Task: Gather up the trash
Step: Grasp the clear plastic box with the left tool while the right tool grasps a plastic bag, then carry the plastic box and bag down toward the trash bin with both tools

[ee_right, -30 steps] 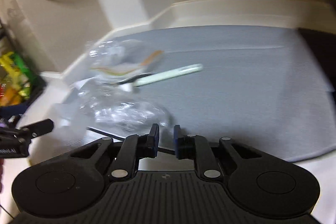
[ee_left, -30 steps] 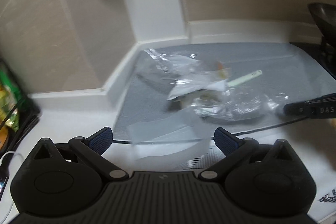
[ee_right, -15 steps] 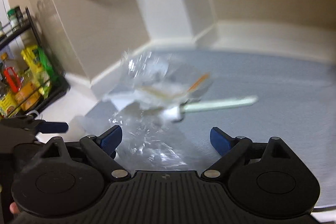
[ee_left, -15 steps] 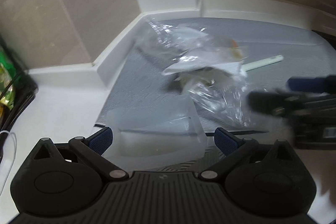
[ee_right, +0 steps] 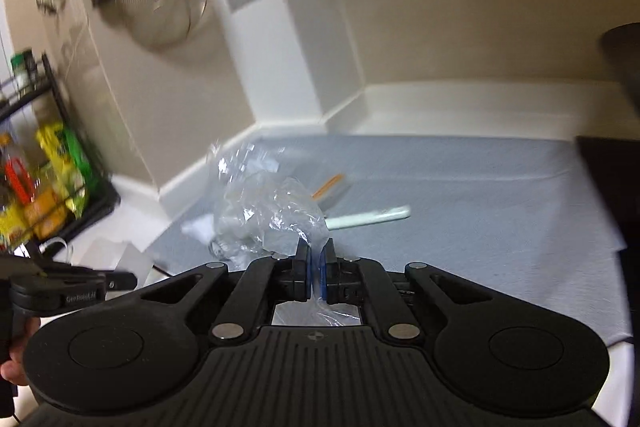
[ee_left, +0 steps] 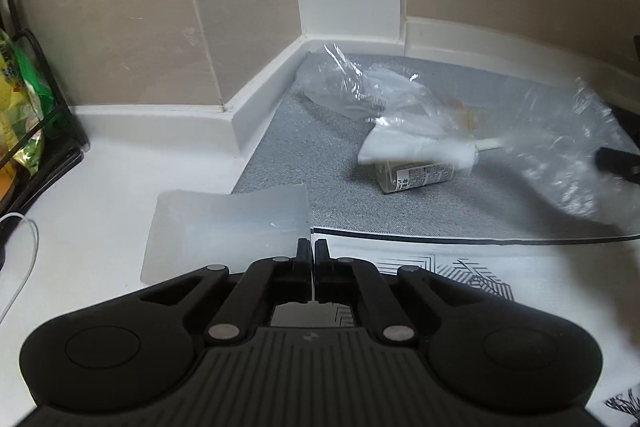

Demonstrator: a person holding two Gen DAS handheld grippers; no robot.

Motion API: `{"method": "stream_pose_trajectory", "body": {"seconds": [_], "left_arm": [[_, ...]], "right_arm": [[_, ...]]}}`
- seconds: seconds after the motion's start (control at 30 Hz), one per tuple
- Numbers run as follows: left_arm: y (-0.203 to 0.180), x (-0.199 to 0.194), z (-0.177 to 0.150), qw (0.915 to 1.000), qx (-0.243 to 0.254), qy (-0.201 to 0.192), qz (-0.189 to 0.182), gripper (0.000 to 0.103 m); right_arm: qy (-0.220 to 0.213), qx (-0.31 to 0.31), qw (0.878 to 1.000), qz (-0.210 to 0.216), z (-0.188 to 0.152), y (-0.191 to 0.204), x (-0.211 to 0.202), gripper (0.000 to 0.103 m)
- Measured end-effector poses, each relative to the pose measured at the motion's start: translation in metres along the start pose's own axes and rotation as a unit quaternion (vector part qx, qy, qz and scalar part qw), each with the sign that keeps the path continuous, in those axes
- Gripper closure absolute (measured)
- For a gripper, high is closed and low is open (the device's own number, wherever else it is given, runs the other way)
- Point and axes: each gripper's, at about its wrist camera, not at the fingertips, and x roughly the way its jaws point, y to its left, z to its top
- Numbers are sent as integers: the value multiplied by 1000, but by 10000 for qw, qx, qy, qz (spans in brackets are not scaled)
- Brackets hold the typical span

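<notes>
My left gripper point(ee_left: 313, 247) is shut on the near right edge of a flat translucent plastic bag point(ee_left: 228, 223) that lies on the white counter. My right gripper point(ee_right: 318, 259) is shut on a crinkled clear wrapper point(ee_right: 272, 223), with film showing between its pads. In the left wrist view that wrapper point(ee_left: 568, 155) hangs blurred above the grey mat point(ee_left: 320, 155). On the mat lie a small labelled bottle point(ee_left: 416, 177), white paper point(ee_left: 416, 147), a pale green stick point(ee_left: 490, 143) and another clear bag point(ee_left: 352, 87). The left gripper point(ee_right: 120, 279) shows at the right wrist view's left edge.
A black rack point(ee_left: 60, 131) with yellow and green packets stands at the left. A mesh strainer point(ee_right: 160, 7) hangs on the wall. A white cable point(ee_left: 24, 247) lies at the counter's left edge. A patterned cloth point(ee_left: 460, 267) lies before the mat. A dark pot point(ee_right: 624, 59) sits at the right.
Both grippers went from wide open to shut. The left closed at the flat bag's edge. The right closed on the clear wrapper and raised it off the pile, uncovering the small bottle.
</notes>
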Motion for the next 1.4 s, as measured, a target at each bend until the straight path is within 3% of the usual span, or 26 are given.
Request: {"method": "stream_pose_trajectory", "body": {"seconds": [0.27,0.57,1.03,1.1,1.2,1.4], "left_arm": [[-1,-53,-16,9991,-184,-360,-147,103],[-18,-135,-57,9973,-251,-681,-107,103],[-62,-317,-169,9952,-418,-790,408,103],[-71,-333,-191,9951,-358,-755,531,103],[-82,-347,-219,9960,-509,-606,422,103],[-97,-344,-272,9944,-1000,-248,245,103]], "right_arm": [[118,5,9998,140,-22,-2,-32,98],[84,-106,9986,502,-33,10,-83,98],[50,-536,9884,1420,-64,26,-223,98],[145,-631,9861,1530,-77,29,-234,98],[451,-826,9807,1714,-102,36,-243,98],[1106,-1105,9722,1742,-147,48,-238,98]]}}
